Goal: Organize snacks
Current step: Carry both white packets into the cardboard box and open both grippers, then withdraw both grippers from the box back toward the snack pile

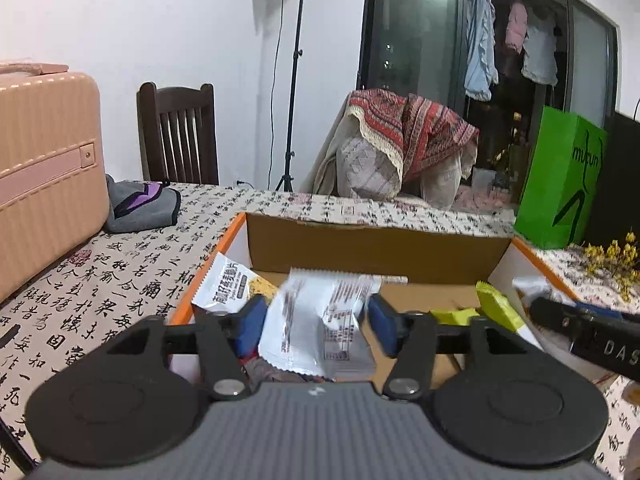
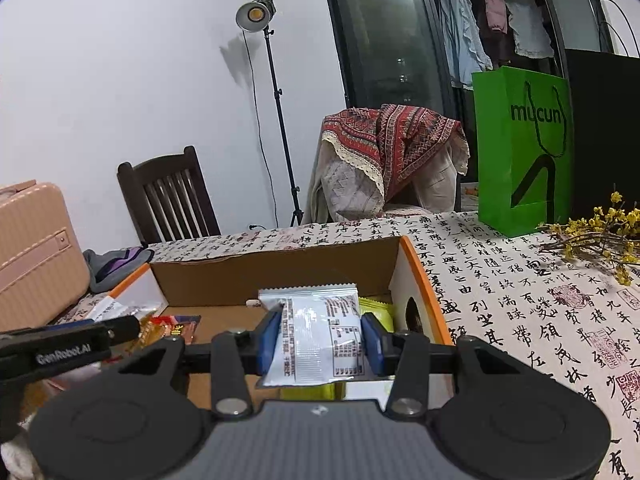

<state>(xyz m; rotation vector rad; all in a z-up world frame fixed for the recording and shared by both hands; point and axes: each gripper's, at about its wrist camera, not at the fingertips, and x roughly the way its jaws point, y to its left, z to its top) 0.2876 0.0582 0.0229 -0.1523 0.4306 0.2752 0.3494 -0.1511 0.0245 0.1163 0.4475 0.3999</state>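
Note:
My left gripper [image 1: 318, 318] hovers over an open cardboard box [image 1: 372, 248] with an orange rim. A white snack packet [image 1: 316, 336] sits blurred and tilted between its blue pads, which stand wide and do not press it. My right gripper [image 2: 320, 340] is over the same box [image 2: 276, 276], at its right end, shut on a second white packet [image 2: 316, 344] with printed text. In the box lie a white and yellow packet [image 1: 228, 284], yellow-green packets [image 1: 496, 306] and red and orange packets [image 2: 172, 328].
The box stands on a table with a calligraphy-print cloth [image 2: 520, 300]. A pink suitcase [image 1: 44, 176] and a grey pouch [image 1: 140, 204] lie at the left. A green paper bag [image 2: 524, 152] and yellow flower twigs [image 2: 592, 236] stand at the right. Chairs stand behind the table.

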